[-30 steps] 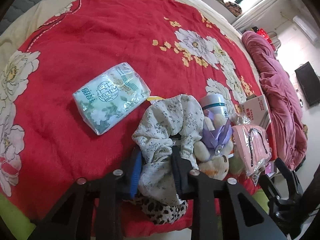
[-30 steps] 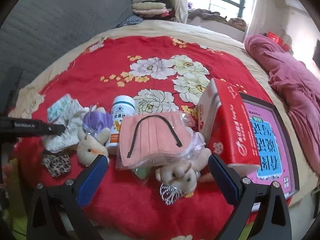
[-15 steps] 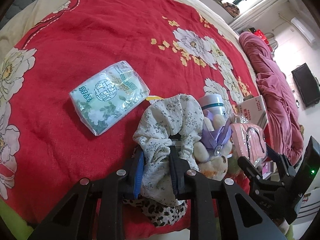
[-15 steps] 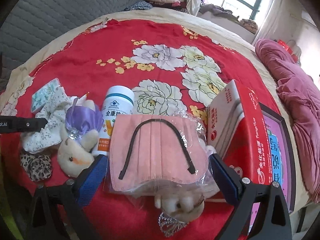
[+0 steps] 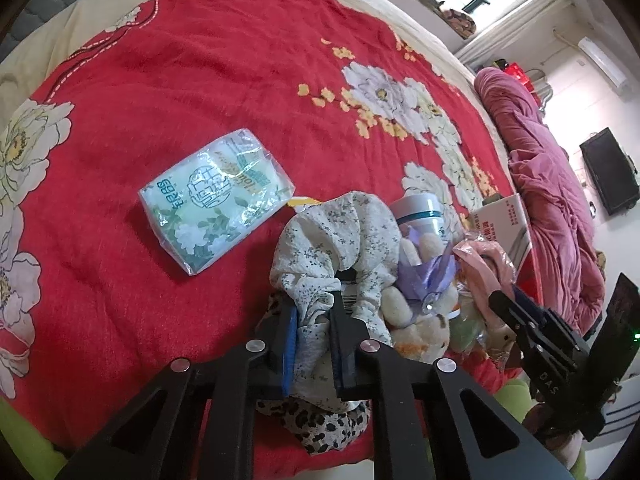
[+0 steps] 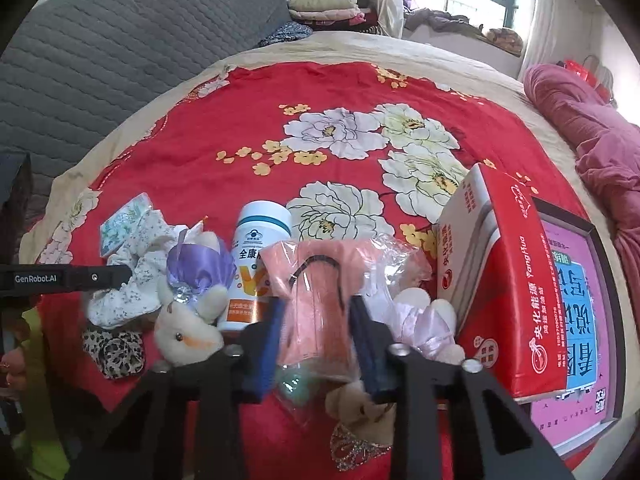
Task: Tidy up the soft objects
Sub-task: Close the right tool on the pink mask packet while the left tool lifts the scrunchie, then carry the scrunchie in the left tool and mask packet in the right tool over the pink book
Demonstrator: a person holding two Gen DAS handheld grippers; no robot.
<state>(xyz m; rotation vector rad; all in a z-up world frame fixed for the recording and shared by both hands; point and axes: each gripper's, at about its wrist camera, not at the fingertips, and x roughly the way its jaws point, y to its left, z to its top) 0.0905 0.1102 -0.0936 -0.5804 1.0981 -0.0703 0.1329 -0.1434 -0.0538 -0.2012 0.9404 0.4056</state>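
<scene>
Red floral blanket (image 5: pixel 224 92): left jaws pinch floral scrunchie (image 5: pixel 340 236); right jaws pinch bagged pink mask (image 6: pixel 320 304).

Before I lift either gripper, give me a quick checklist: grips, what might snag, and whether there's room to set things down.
1. Left gripper shut on the floral scrunchie: ok, cloth is pinched between the pads.
2. Right gripper shut on the pink mask pack: ok, though the picture is blurred there.
3. Scrunchie free of the leopard scrunchie under it: cannot tell, they overlap.
4. Mask pack free of the plush rabbit and the white bottle: cannot tell, they crowd it closely.
5. Bare red blanket beyond the tissue pack for setting down: ok.
</scene>
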